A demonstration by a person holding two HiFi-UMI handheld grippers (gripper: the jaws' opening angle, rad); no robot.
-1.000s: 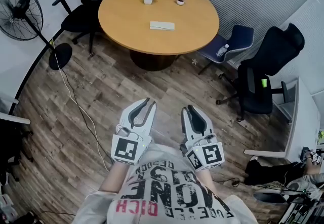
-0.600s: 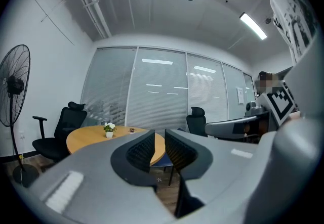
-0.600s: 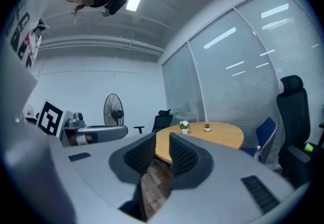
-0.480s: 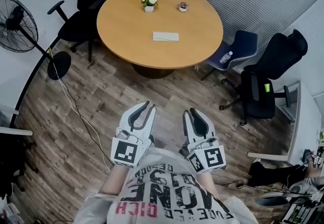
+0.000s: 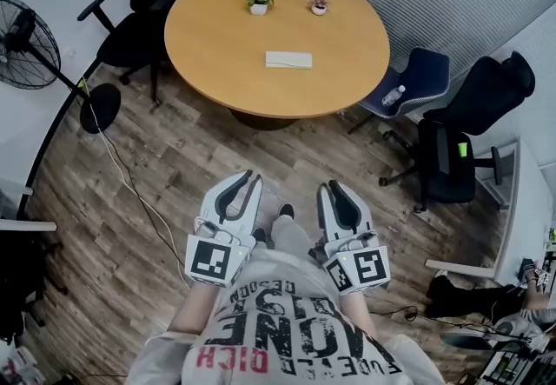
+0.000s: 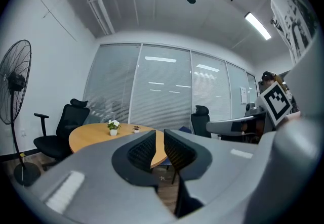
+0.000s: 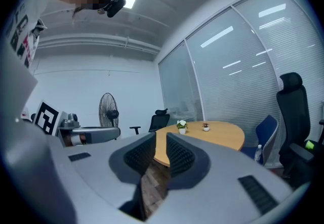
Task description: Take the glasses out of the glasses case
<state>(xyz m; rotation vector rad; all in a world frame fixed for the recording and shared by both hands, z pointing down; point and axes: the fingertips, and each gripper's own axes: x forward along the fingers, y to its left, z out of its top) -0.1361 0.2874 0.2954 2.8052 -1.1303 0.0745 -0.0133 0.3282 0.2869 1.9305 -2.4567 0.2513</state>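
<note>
Head view: left hand-held gripper (image 5: pixel 252 176), near the torso, jaws narrowly apart and just closing a little, nothing between them. Far ahead, a white case (image 5: pixel 288 60), likely the glasses case, lies shut on the round tabletop (image 5: pixel 217 36), well apart from both grippers. Right hand-held gripper (image 5: pixel 332 185), jaws narrowly apart after just opening, empty. Task apparently not begun: reaching, opening and removal remain.

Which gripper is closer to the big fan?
Left. The left gripper, empty jaws just closing slightly, is toward the fan; the right gripper, empty jaws just opened, is past the left one.
</note>
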